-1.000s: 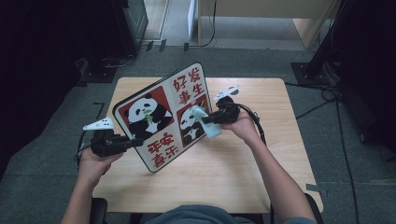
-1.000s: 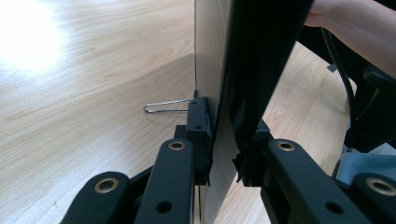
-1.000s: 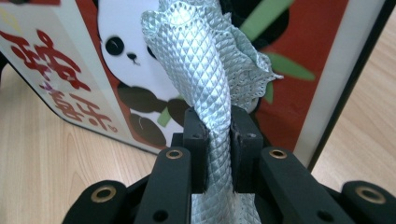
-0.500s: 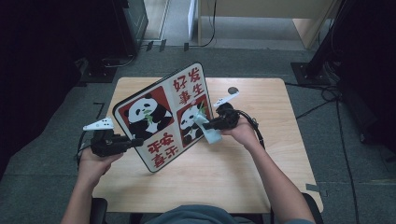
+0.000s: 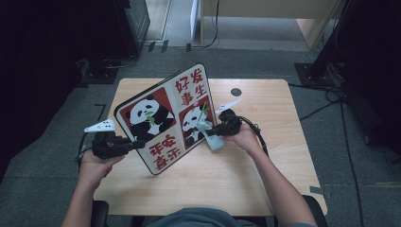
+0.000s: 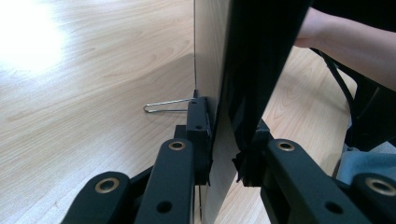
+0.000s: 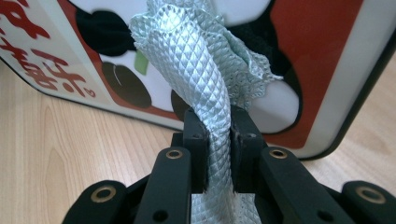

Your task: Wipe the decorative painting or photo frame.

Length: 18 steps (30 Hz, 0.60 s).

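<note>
A white board with two panda pictures and red characters (image 5: pixel 165 118) stands tilted on the wooden table (image 5: pixel 265 184). My left gripper (image 5: pixel 137 144) is shut on its left edge; in the left gripper view the board's edge (image 6: pixel 224 93) sits clamped between the two black jaws of my left gripper (image 6: pixel 224 154). My right gripper (image 5: pixel 215 130) is shut on a pale green textured cloth (image 5: pixel 213 139) and holds it against the board's face by the right panda. In the right gripper view the cloth (image 7: pixel 205 79) rises between the jaws of my right gripper (image 7: pixel 218 140) onto the board's panda picture (image 7: pixel 299 56).
A thin wire stand (image 6: pixel 163 106) juts from the board's back onto the table. A dark round hole (image 5: pixel 236 91) marks the table's far side. Cables (image 5: pixel 257 132) trail from the right gripper. Dark equipment (image 5: pixel 132 23) stands on the floor beyond the table.
My right gripper has sunk a little down the board's face with the cloth in it. The left gripper and the board have stayed put.
</note>
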Motion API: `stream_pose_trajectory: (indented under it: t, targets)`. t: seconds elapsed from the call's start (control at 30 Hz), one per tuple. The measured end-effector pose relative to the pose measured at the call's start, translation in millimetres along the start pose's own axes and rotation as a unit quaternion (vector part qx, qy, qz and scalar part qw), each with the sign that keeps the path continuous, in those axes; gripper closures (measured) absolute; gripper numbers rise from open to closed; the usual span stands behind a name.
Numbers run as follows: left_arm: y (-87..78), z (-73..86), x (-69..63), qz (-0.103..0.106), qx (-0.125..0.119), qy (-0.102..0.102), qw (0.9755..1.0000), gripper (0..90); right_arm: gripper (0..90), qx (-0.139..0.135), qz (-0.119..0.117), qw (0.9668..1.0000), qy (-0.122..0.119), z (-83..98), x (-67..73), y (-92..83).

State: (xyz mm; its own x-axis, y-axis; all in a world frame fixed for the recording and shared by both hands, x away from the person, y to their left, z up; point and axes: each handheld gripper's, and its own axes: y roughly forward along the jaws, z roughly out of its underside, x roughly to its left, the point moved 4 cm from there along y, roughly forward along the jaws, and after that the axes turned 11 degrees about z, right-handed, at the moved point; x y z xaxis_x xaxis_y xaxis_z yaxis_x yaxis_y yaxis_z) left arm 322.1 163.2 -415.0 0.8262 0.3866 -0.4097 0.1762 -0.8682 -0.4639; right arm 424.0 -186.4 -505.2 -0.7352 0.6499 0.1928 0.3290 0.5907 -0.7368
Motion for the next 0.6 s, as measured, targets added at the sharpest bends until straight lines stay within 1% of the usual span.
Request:
stream_pose_trajectory:
  t: [0.1, 0.13, 0.2, 0.37, 0.53, 0.6]
  targets:
    - [0.0, 0.0, 0.0, 0.000, 0.000, 0.000, 1.0000, 79.0, 80.0, 0.005, 0.000, 1.0000, 0.002, 3.5, -0.9, 2.7]
    - [0.0, 0.0, 0.0, 0.000, -0.001, -0.001, 1.0000, 78.9, 80.0, 0.014, 0.002, 0.9999, 0.003, 7.1, -2.3, 6.0]
    - [0.0, 0.0, 0.0, 0.000, 0.000, 0.000, 1.0000, 78.9, 80.0, 0.013, -0.001, 0.9999, 0.008, 8.5, -3.0, 7.3]
    - [0.0, 0.1, 0.1, 0.000, -0.001, -0.001, 1.0000, 78.9, 80.0, 0.015, 0.001, 0.9999, 0.004, 11.9, -4.5, 10.4]
    - [0.1, 0.0, 0.1, -0.002, -0.001, -0.002, 1.0000, 78.8, 80.3, 0.025, -0.009, 0.9996, 0.011, 11.7, -4.1, 7.7]
    - [0.2, 0.0, 0.1, -0.002, -0.002, -0.002, 1.0000, 78.8, 80.3, 0.026, -0.010, 0.9996, 0.006, 10.6, -4.2, 5.1]
